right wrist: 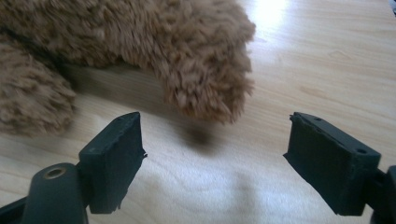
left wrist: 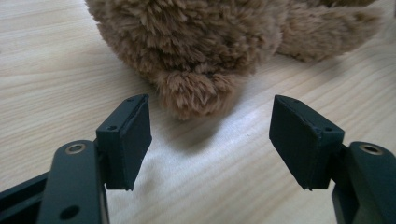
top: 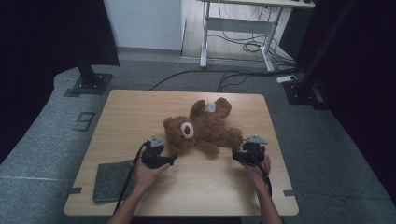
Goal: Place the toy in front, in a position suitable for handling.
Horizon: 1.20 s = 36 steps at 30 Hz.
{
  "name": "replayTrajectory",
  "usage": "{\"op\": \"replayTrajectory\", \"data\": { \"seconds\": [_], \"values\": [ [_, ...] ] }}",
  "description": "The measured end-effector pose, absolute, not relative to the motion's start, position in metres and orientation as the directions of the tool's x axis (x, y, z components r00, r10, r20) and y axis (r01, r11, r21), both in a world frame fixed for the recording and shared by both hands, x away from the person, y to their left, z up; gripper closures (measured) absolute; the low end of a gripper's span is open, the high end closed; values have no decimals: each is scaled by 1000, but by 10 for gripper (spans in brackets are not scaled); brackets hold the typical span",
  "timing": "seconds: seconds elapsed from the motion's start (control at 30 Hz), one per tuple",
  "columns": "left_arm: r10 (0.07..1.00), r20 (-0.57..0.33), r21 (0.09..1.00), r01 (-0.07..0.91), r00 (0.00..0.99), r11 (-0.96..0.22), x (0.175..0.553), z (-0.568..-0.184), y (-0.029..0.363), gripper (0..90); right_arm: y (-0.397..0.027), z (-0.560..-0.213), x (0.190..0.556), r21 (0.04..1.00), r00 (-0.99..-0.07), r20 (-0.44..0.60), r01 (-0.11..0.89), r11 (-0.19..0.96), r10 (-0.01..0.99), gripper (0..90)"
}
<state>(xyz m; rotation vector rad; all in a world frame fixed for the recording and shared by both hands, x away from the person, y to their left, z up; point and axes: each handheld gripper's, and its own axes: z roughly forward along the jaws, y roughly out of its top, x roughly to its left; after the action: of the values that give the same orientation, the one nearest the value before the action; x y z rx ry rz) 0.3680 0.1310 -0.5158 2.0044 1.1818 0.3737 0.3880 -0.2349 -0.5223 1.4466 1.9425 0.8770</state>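
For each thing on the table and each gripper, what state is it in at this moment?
Teddy bear: lying flat on the table, held by neither gripper.
Left gripper: jaws open, empty, aimed at a furry lobe of the bear.
Right gripper: jaws open, empty, a paw just ahead of them.
Grey cloth: lying flat near the table's front left corner, untouched.
Wooden table: bearing the bear and the cloth.

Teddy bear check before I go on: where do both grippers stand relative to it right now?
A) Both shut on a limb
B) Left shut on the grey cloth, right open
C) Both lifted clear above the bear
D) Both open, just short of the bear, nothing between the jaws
D: the left gripper and the right gripper each show wide-open jaws with bare table between them, and the teddy bear lies just ahead.
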Motion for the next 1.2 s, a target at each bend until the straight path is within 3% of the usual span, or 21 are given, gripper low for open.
{"op": "replayTrajectory", "data": {
  "seconds": [0.37,0.63,0.67,0.8,1.2],
  "values": [
    [843,-112,727,622,526,-292,388,-523,120,263,-230,-520,403,776,-275,-64,591,221,959,160],
    [845,-96,713,629,526,-310,399,-527,110,397,-228,-524,422,767,-289,-79,594,243,954,141],
    [848,-92,714,628,522,-309,399,-528,109,451,-228,-526,427,762,-294,-77,599,246,953,142],
    [852,-83,720,622,516,-306,400,-528,109,483,-227,-528,433,759,-302,-72,602,249,951,158],
    [839,-122,718,631,530,-294,402,-526,114,639,-216,-533,444,735,-322,-77,622,272,944,556]
  ]
}}
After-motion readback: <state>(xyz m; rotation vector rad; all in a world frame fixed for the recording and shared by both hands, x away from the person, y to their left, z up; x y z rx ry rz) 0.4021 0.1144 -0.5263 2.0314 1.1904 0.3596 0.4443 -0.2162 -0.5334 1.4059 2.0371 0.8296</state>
